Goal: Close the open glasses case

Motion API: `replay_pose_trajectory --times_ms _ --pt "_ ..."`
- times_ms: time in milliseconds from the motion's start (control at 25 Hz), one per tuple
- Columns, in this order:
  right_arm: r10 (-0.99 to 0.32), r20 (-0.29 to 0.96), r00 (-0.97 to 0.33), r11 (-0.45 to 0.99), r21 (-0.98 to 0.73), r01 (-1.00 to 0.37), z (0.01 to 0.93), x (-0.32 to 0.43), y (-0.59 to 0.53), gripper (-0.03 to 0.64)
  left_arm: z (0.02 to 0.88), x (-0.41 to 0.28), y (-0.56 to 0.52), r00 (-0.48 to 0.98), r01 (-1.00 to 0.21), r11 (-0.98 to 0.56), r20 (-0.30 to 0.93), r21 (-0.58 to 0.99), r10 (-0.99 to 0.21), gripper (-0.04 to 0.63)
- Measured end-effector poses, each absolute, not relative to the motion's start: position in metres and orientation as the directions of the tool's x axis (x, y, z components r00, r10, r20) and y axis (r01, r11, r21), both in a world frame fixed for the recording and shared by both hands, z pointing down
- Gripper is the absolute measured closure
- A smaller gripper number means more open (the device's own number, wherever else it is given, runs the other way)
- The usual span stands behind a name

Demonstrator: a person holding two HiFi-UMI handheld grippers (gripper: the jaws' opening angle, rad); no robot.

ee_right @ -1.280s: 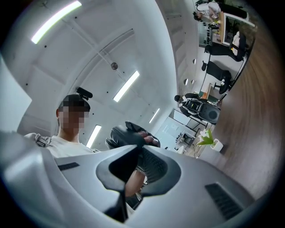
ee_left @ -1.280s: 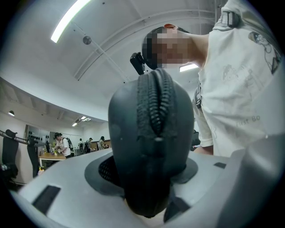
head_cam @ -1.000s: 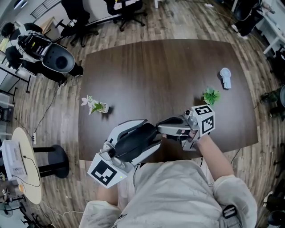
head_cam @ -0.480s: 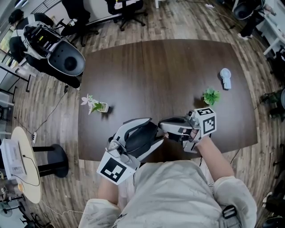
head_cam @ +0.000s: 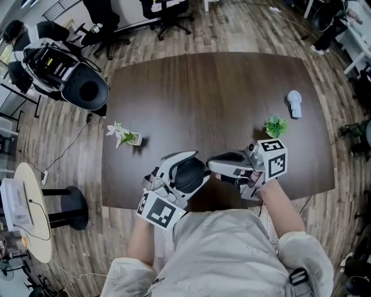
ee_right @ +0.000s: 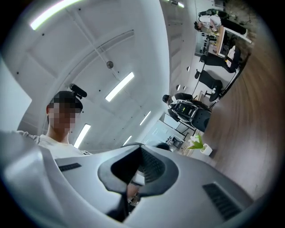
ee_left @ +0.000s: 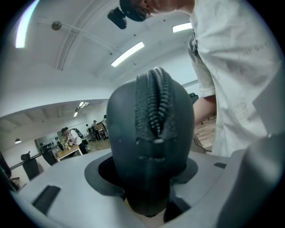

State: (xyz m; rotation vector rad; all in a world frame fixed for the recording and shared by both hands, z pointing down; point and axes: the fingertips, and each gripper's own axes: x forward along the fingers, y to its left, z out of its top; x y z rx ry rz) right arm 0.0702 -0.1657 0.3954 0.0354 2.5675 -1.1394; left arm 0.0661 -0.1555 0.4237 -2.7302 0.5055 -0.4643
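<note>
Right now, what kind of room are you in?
Probably an office or lab workroom. There is a big dark table on a wood-plank floor, black rolling office chairs beyond it, and long strip lights on the ceiling.

The glasses case (ee_left: 151, 147) looks matt and leathery; the table (head_cam: 220, 98) dark wood-grain.

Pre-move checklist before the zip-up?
1. glasses case held between left gripper jaws: ok.
2. zipper fully shut: not ok, the teeth look parted near the top.
3. right gripper jaws together: ok.
4. Right gripper has hold of a zipper pull: cannot tell.
5. green plant stands apart from both grippers on the table: ok.
</note>
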Motion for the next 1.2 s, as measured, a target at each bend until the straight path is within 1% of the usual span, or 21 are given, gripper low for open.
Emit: replay_pose_trajectory --times_ms 80,280,600,880,1200 --pt "-0.105 -0.297 -0.949 0.692 -0.707 0.144 0.389 0.069 -0.163 0.617 0.438 0.065 -0.16 0.864 -0.289 -0.883 0.296 -0.371 -0.407 0.342" --pt "-0.109 -0.222 -0.969 0.715 -0.695 0.079 0.382 0.061 -0.158 0.617 0.464 0.059 -0.169 0.818 -0.286 -0.884 0.386 -0.37 -0.426 0.341" --pt "-0.158 -0.118 -0.98 0.731 -0.681 -0.036 0.387 0.056 -0.161 0.617 0.487 0.057 -0.181 0.739 -0.292 -0.876 0.491 -0.384 -0.461 0.342" --pt "-0.198 -0.129 -0.972 0.709 -0.704 -0.051 0.386 0.056 -0.168 0.617 0.491 0.058 -0.189 0.71 -0.305 -0.878 0.526 -0.368 -0.468 0.344" --pt "-0.229 -0.077 -0.97 0.732 -0.671 -0.119 0.387 0.049 -0.167 0.617 0.502 0.057 -0.193 0.665 -0.296 -0.887 0.59 -0.356 -0.458 0.344"
